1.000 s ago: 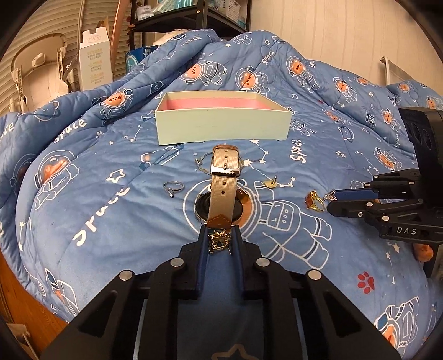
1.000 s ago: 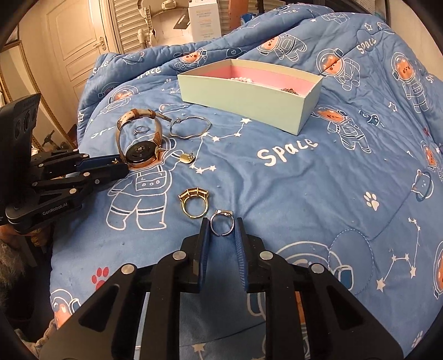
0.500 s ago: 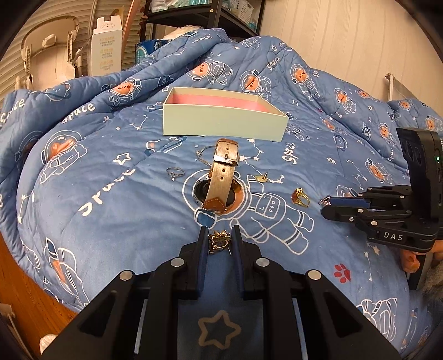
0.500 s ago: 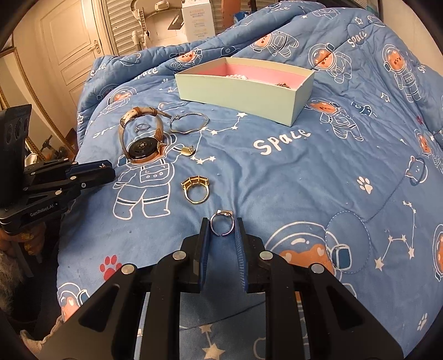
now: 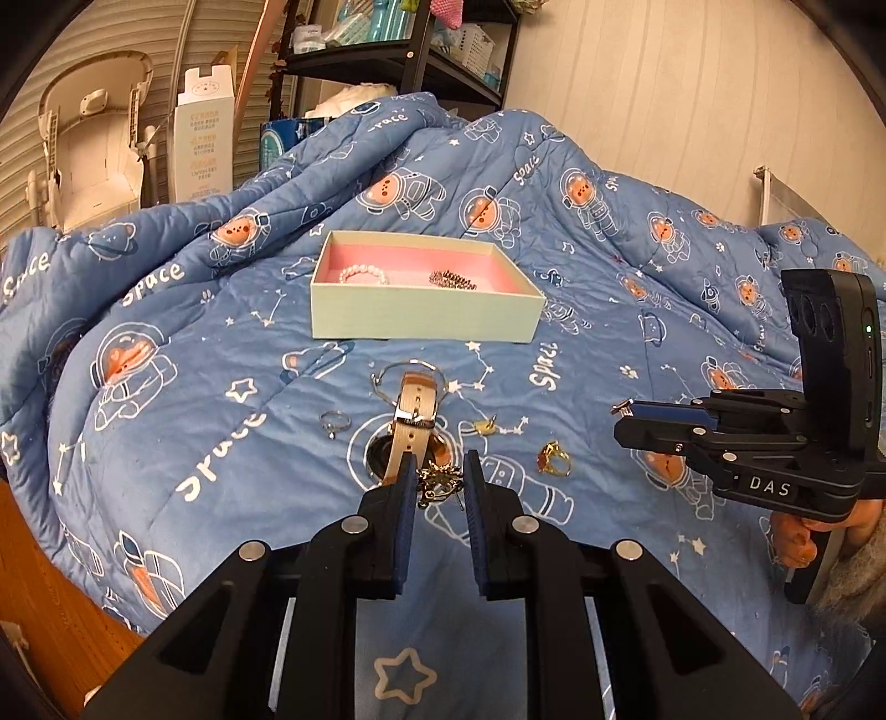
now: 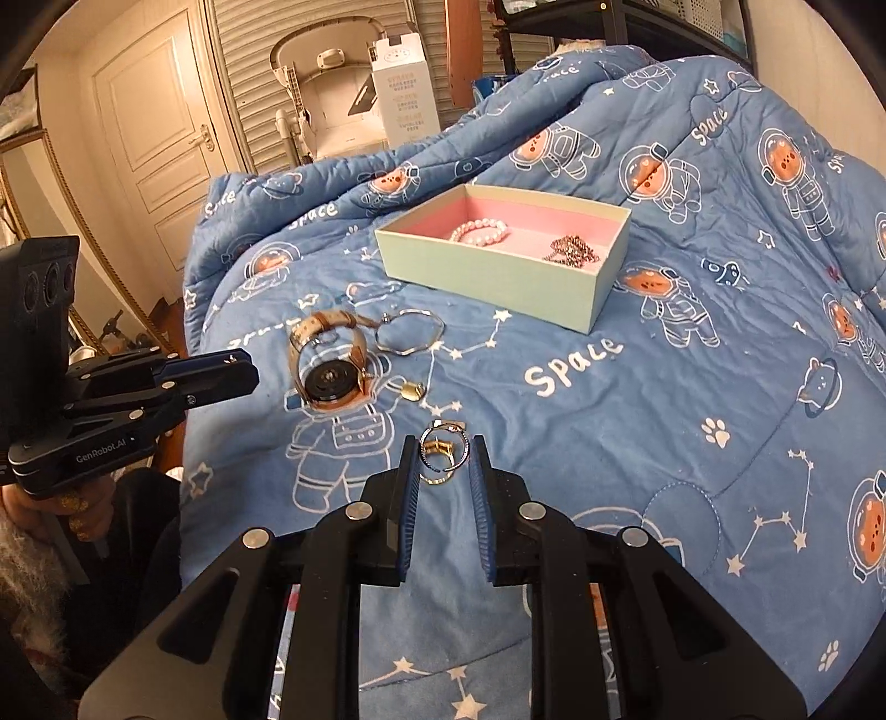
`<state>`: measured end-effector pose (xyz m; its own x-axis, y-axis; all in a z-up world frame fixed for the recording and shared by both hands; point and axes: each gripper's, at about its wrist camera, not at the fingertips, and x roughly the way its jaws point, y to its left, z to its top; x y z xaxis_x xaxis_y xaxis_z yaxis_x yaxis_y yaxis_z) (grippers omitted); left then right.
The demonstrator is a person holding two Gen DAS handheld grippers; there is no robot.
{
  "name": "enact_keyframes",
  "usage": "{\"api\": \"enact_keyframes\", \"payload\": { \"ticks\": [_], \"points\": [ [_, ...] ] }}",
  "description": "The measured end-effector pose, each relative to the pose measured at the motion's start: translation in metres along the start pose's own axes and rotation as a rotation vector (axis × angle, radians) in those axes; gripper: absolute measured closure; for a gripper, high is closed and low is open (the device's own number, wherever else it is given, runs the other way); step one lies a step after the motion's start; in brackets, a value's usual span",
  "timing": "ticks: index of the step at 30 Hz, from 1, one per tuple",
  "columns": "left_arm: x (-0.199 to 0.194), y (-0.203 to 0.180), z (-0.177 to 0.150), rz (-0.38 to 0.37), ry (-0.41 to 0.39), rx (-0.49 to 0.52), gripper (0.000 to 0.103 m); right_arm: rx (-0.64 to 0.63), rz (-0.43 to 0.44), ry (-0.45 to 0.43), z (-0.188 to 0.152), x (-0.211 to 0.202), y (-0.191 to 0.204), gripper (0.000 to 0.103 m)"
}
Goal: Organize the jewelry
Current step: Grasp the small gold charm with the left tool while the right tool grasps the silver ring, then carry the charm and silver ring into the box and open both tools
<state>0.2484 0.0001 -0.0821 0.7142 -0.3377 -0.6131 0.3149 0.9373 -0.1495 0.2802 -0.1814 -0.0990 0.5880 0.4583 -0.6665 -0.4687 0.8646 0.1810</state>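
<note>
We work over a blue space-print quilt [image 5: 609,310] near a shelf [image 5: 421,50] and door [image 6: 160,127]. Our left gripper [image 5: 438,482] pinches a gold charm [image 5: 440,481]; our right gripper [image 6: 443,462] pinches a silver ring [image 6: 444,453].

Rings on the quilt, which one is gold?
The chunky gold ring lying near the right tool, right of the watch. The thin ring left of the watch is silver.

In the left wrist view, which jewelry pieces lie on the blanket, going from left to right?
Small silver ring → watch → small gold charm → gold ring.
</note>
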Motion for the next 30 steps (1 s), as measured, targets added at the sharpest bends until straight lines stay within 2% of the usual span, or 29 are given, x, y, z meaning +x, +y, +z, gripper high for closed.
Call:
{"api": "enact_keyframes", "payload": {
  "ticks": [8,15,22,26,30],
  "points": [
    [0.005,0.004,0.041,-0.046,0.001,0.033,0.087,0.005,0.066,-0.031,0.047,0.0,-0.007,0.084],
    [0.024,0.013,0.087,-0.088,0.009,0.051,0.087,-0.051,0.05,-0.046,0.09,0.01,-0.015,0.084],
    [0.053,0.026,0.126,-0.082,0.02,0.04,0.087,-0.048,0.02,-0.05,0.128,0.03,-0.031,0.084],
    [0.082,0.035,0.143,-0.063,0.058,0.037,0.087,-0.03,0.01,-0.013,0.147,0.055,-0.044,0.084],
    [0.119,0.048,0.155,-0.073,0.139,-0.001,0.087,-0.046,-0.023,0.033,0.159,0.087,-0.052,0.084]
  ]
}}
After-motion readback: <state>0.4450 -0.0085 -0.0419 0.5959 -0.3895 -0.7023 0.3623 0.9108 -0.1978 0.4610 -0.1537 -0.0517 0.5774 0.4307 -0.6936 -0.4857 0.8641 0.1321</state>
